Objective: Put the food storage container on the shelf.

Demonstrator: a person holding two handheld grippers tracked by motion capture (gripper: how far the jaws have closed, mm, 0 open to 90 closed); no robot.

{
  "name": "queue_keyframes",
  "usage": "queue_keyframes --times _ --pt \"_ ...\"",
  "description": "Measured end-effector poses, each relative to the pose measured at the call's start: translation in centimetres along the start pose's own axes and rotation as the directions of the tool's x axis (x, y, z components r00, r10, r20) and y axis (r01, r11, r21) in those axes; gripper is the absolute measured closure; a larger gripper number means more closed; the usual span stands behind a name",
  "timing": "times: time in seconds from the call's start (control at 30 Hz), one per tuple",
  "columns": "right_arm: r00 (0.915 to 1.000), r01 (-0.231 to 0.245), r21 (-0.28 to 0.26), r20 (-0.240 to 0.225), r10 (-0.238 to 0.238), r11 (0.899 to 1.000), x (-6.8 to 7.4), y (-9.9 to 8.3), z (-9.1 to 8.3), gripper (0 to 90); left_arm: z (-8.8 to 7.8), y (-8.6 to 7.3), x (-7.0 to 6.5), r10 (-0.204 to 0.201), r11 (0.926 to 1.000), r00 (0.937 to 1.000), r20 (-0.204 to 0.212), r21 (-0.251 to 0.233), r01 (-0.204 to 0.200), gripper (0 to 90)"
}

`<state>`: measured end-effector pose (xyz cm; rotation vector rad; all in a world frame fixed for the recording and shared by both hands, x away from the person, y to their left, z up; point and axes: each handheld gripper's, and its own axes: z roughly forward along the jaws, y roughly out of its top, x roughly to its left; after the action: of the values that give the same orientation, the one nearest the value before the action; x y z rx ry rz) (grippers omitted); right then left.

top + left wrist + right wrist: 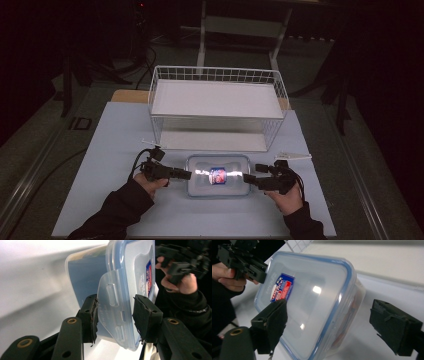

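Container (218,175): we are seeing it lying flat on the table (115,150), just in front of the wire basket (218,107).
Lid (312,297): we are judging it seated, blue seal showing at the rim.
Left gripper (115,312): we are bracketing the side latch flap (111,307), jaws narrow, close to gripping.
Right gripper (332,327): we are holding jaws wide about the opposite end, untouched.
Advice: we are favouring squeezing the flap squarely while steadying the far end.

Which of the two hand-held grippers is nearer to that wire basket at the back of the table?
Left, only slightly. The left gripper sits at the clear plastic lidded box's left end, below the white wire basket's front-left corner. The right gripper sits a touch farther forward.
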<state>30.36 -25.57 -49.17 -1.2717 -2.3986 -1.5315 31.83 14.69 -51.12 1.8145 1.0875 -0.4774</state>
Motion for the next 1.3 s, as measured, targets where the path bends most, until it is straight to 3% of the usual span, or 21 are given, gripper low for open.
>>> queue_keyframes --times 0.2,0.23,0.5,0.73,1.03,1.17,1.3 --pt "0.9976 -0.054 0.035 -0.042 0.055 0.998 -0.5 -0.4 0.4 23.7 0.0 -0.4 -0.3 0.029 0.9995 0.9995 0.008 -0.011 -0.029 57.2" --pt "0.9961 -0.069 0.051 -0.053 0.071 0.996 -0.5 -0.5 0.5 30.9 0.0 -0.5 -0.4 0.032 0.9994 0.9995 0.006 -0.010 -0.032 57.5" --pt "0.9926 -0.093 0.070 -0.072 0.098 0.993 -0.6 -0.7 0.5 43.7 -0.2 -1.0 -1.1 0.069 0.9976 0.9976 -0.002 -0.010 -0.069 58.5" --pt "0.9755 -0.170 0.076 -0.129 0.178 0.983 -1.4 -0.9 0.2 48.9 -0.2 -1.4 -1.5 0.082 0.9963 0.9965 -0.018 -0.026 -0.082 58.5" --pt "0.9801 -0.159 0.083 -0.106 0.167 0.984 -0.9 -0.9 -0.1 49.3 0.0 -1.7 -2.2 0.072 0.9956 0.9958 -0.056 -0.055 -0.075 57.8" --pt "0.9786 -0.167 0.073 -0.110 0.174 0.983 -1.1 -0.7 -0.3 49.4 -0.1 -1.5 -2.7 0.089 0.9927 0.9935 -0.071 -0.075 -0.094 57.8" --pt "0.9859 -0.129 0.037 -0.102 0.132 0.991 -0.7 0.1 -0.8 49.5 -0.4 -0.9 -3.2 0.123 0.9877 0.9892 -0.080 -0.088 -0.130 57.7"
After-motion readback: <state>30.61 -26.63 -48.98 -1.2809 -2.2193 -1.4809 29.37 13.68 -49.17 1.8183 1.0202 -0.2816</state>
